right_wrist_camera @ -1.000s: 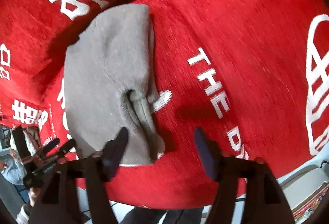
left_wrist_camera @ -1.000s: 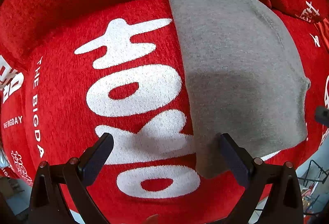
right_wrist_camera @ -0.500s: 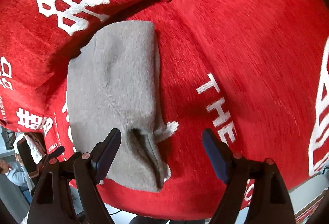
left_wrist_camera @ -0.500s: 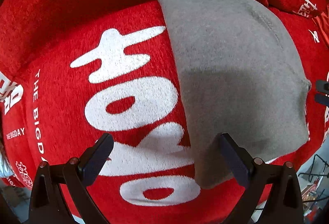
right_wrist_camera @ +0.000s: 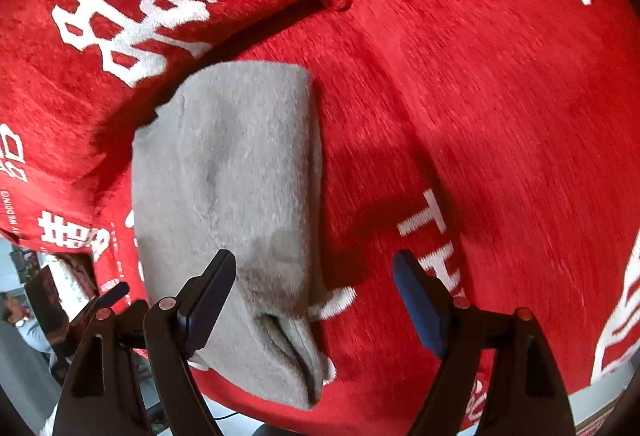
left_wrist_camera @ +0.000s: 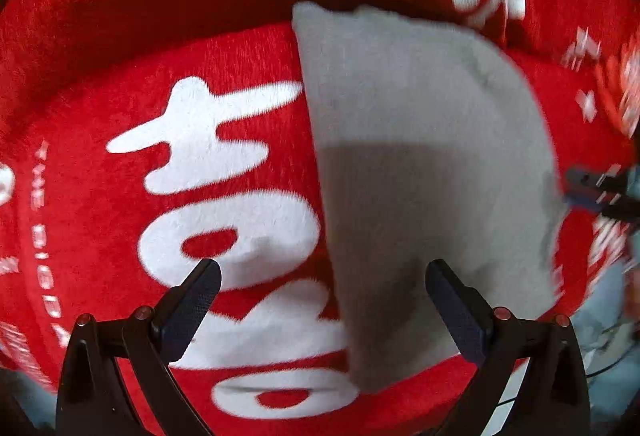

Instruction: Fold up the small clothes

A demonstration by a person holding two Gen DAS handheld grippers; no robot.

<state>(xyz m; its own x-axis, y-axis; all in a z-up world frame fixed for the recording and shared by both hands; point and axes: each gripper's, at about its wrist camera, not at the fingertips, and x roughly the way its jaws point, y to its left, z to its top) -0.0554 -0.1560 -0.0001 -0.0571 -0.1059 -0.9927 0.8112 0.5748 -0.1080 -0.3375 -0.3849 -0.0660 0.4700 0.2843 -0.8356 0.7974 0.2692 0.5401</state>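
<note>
Nearest in the left wrist view, the left gripper (left_wrist_camera: 320, 300) hangs over the red cover (left_wrist_camera: 120, 256) with its jaws wide apart and nothing between them. One finger is above the white lettering, the other above the near part of the gray garment (left_wrist_camera: 420, 176). In the right wrist view, the right gripper (right_wrist_camera: 312, 300) is also released and holds nothing. Its left finger (right_wrist_camera: 212, 296) stands over the near end of the gray garment (right_wrist_camera: 228, 176), and the other over bare red cloth.

The garment lies flat on the cover, already folded into a long narrow shape. Its near end comes close to the near edge of the cover, and its far end reaches the ridge where the cover rises. At the near end the layers bunch into a small pleat (right_wrist_camera: 296, 348).

I judge the garment to be light, soft and limp, with a fleecy surface that should not slip in the pads. It will sag if it is lifted at one point. A good hold is at the two near corners, taking all layers together, so the fold does not open.

On the cover, white letters read "THE" near the right gripper. Large white characters, perhaps a double-happiness sign (right_wrist_camera: 136, 0), are printed farther away. The small print at the left edge is too blurred to read with certainty.
</note>
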